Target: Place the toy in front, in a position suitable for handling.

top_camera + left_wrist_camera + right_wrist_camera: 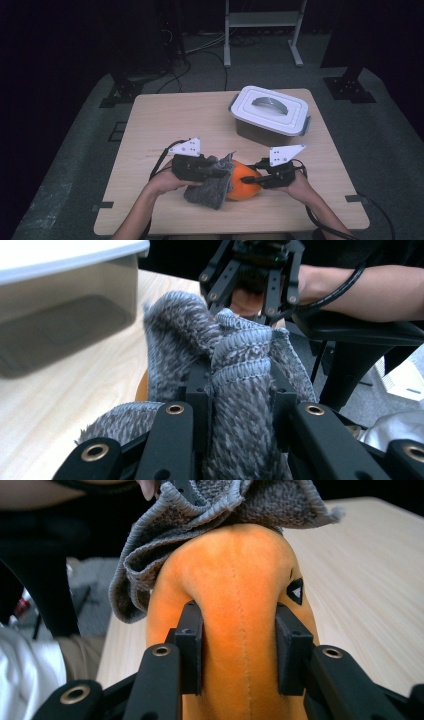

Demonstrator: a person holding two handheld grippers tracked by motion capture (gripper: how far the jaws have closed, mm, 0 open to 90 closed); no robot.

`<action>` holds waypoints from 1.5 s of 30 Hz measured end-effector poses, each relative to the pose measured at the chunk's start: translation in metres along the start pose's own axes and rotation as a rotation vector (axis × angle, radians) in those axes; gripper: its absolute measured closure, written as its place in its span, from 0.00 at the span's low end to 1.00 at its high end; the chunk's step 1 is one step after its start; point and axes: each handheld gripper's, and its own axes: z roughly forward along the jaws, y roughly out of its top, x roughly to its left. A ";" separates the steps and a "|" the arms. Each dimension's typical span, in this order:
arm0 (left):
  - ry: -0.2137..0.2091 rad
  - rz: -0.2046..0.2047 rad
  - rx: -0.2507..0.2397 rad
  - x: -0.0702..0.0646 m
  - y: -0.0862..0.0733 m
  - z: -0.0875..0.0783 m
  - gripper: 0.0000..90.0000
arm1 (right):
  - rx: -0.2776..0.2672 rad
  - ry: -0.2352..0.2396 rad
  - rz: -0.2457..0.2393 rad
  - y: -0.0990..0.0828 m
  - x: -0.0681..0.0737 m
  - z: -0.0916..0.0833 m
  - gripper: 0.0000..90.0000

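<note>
A grey knitted cloth [207,192] lies draped over one end of an orange plush toy [241,186] near the table's front edge. My left gripper [222,172] is shut on a bunched fold of the cloth [240,360], which is squeezed between the jaws of this gripper [239,390]. From the other side, my right gripper [252,181] is shut on the toy. Its pads dent the soft orange body [240,575] on both sides of the gripper [240,630]. The cloth [210,505] hangs over the toy's far end. The right gripper [252,290] faces the left one closely.
A translucent plastic box with a white lid and handle [270,112] stands at the back right of the wooden table [165,125]. It looms at the upper left as the box [50,315] in the left gripper view. Dark stands and cables surround the table.
</note>
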 end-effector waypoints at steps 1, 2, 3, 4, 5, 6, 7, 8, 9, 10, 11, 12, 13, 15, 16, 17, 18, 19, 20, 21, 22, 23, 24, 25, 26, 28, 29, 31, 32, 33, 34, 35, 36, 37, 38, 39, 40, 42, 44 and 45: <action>0.000 0.000 0.000 0.000 0.000 0.000 0.79 | -0.011 0.004 0.004 0.001 0.000 0.001 0.69; 0.002 0.004 -0.013 -0.001 0.004 -0.006 0.79 | -0.031 0.012 0.007 0.002 -0.001 0.003 0.69; 0.002 0.005 -0.020 -0.001 0.005 -0.007 0.79 | -0.045 0.020 0.013 0.002 -0.002 0.004 0.69; 0.004 0.006 -0.017 -0.001 0.004 -0.007 0.79 | -0.056 0.025 0.016 0.001 -0.002 0.006 0.68; 0.003 0.002 -0.009 -0.001 0.003 -0.005 0.79 | -0.053 0.027 0.021 -0.001 -0.002 0.008 0.67; 0.001 -0.004 0.004 0.000 0.000 -0.002 0.79 | -0.039 0.029 0.024 -0.003 -0.003 0.011 0.66; 0.001 -0.004 0.004 0.000 0.000 -0.002 0.79 | -0.039 0.029 0.024 -0.003 -0.003 0.011 0.66; -0.005 -0.005 0.024 0.000 -0.003 0.003 0.79 | 0.014 0.027 0.020 -0.009 -0.002 0.017 0.64; -0.013 -0.011 0.029 0.001 -0.007 0.007 0.79 | 0.014 0.027 0.020 -0.009 -0.002 0.017 0.64; -0.024 -0.022 0.010 0.002 -0.010 0.009 0.79 | 0.012 0.032 0.026 -0.012 -0.001 0.018 0.64; -0.026 -0.027 -0.002 0.003 -0.010 0.009 0.79 | 0.025 0.014 0.010 -0.014 -0.001 0.016 0.64; -0.025 -0.027 -0.003 0.004 -0.010 0.009 0.79 | 0.036 0.005 0.002 -0.014 -0.001 0.014 0.63; -0.021 -0.023 0.005 0.004 -0.009 0.009 0.79 | 0.036 0.005 0.002 -0.014 -0.001 0.014 0.63; -0.004 -0.014 0.034 0.005 -0.009 0.009 0.79 | 0.054 -0.005 -0.006 -0.016 -0.001 0.010 0.63; 0.006 -0.012 0.056 0.005 -0.011 0.010 0.79 | 0.056 -0.012 0.001 -0.019 -0.002 0.006 0.63; 0.006 -0.012 0.056 0.005 -0.011 0.010 0.79 | 0.056 -0.012 0.001 -0.019 -0.002 0.006 0.63; 0.007 -0.011 0.062 0.006 -0.012 0.011 0.79 | 0.056 -0.013 0.000 -0.020 -0.002 0.005 0.62; 0.009 -0.014 0.063 0.006 -0.013 0.011 0.79 | 0.057 -0.013 0.001 -0.021 -0.002 0.004 0.62; 0.013 -0.007 0.073 0.007 -0.015 0.009 0.78 | 0.062 -0.015 -0.008 -0.021 -0.001 0.005 0.62; 0.019 -0.010 0.077 0.006 -0.016 0.008 0.78 | 0.068 -0.015 -0.016 -0.020 -0.001 0.005 0.62; 0.026 -0.008 0.085 0.007 -0.018 0.007 0.78 | 0.073 -0.016 -0.023 -0.019 0.000 0.005 0.62; 0.026 -0.008 0.085 0.007 -0.018 0.007 0.78 | 0.077 -0.017 -0.026 -0.019 0.000 0.005 0.62; 0.033 -0.009 0.093 0.007 -0.019 0.006 0.78 | 0.077 -0.017 -0.026 -0.019 0.000 0.005 0.62; 0.040 -0.012 0.097 0.008 -0.021 0.004 0.78 | 0.078 -0.017 -0.028 -0.019 0.000 0.004 0.62; 0.048 -0.013 0.104 0.008 -0.023 0.003 0.78 | 0.075 -0.018 -0.026 -0.020 0.000 0.004 0.62; 0.062 -0.025 0.107 0.010 -0.028 0.000 0.78 | 0.067 -0.017 -0.018 -0.023 -0.001 0.001 0.62; 0.062 -0.025 0.107 0.010 -0.028 0.000 0.78 | 0.067 -0.017 -0.018 -0.023 -0.001 0.001 0.62; 0.060 -0.037 0.088 0.011 -0.028 0.000 0.78 | 0.063 -0.019 -0.014 -0.024 -0.001 0.000 0.62; 0.054 -0.035 0.075 0.011 -0.026 -0.001 0.78 | 0.062 -0.020 -0.012 -0.024 -0.002 0.000 0.62; 0.047 -0.033 0.060 0.010 -0.024 0.000 0.78 | 0.063 -0.020 -0.013 -0.023 -0.002 0.000 0.62; 0.042 -0.024 0.053 0.008 -0.020 0.001 0.78 | 0.065 -0.020 -0.019 -0.023 -0.002 0.001 0.62; 0.036 -0.017 0.049 0.007 -0.017 0.003 0.78 | 0.069 -0.020 -0.023 -0.021 -0.002 0.002 0.62; 0.030 -0.009 0.050 0.005 -0.015 0.007 0.78 | 0.071 -0.019 -0.023 -0.021 -0.002 0.002 0.61; 0.028 0.014 0.075 0.002 -0.010 0.014 0.78 | 0.076 -0.021 -0.021 -0.021 -0.002 0.002 0.57; 0.033 0.024 0.087 0.001 -0.009 0.017 0.78 | 0.083 -0.025 -0.010 -0.020 -0.002 0.002 0.50; 0.033 0.024 0.087 0.001 -0.009 0.017 0.78 | 0.083 -0.025 -0.010 -0.020 -0.002 0.002 0.50; 0.035 0.025 0.093 0.001 -0.007 0.018 0.78 | 0.092 -0.024 0.007 -0.019 -0.002 0.000 0.44; 0.044 0.031 0.099 0.003 -0.005 0.020 0.78 | 0.122 -0.060 0.030 -0.014 0.001 -0.007 0.32; 0.041 0.027 0.096 0.003 -0.005 0.021 0.78 | 0.127 -0.071 0.030 -0.013 0.004 -0.009 0.31; 0.039 0.026 0.094 0.002 -0.005 0.021 0.78 | 0.133 -0.085 0.022 -0.012 0.007 -0.011 0.30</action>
